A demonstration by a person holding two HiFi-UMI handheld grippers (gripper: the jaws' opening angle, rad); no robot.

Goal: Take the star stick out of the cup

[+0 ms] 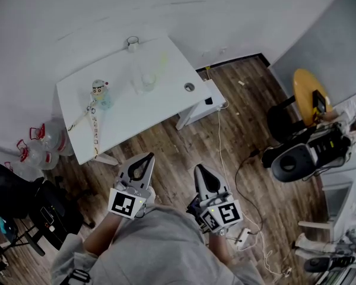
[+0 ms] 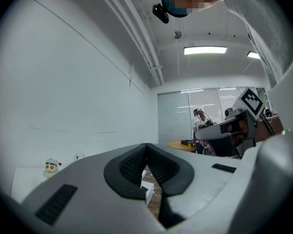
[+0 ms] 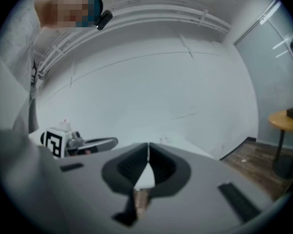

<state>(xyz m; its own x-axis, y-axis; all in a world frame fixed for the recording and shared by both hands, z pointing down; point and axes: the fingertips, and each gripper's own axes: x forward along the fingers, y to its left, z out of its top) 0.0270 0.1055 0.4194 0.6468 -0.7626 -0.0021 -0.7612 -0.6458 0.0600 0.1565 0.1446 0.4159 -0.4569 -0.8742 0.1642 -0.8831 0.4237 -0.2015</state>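
Observation:
A clear cup (image 1: 145,81) stands on the white table (image 1: 124,108), far ahead of both grippers. A pale yellow-green stick (image 1: 161,61) leans out of it toward the back right; its star end is too faint to make out. My left gripper (image 1: 148,157) (image 2: 146,147) is held low over the wood floor, well short of the table's front edge, jaws shut and empty. My right gripper (image 1: 200,168) (image 3: 148,147) hangs beside it, also shut with nothing between the jaws. Neither touches the table.
On the table are a cartoon figure (image 1: 99,91) (image 2: 51,166), a small glass (image 1: 132,42), a beaded string (image 1: 94,123) and a round hole (image 1: 189,87). Water jugs (image 1: 40,142) and a black chair (image 1: 21,200) stand left. Cables (image 1: 225,153), an office chair (image 1: 293,156), a yellow table (image 1: 307,91) lie right.

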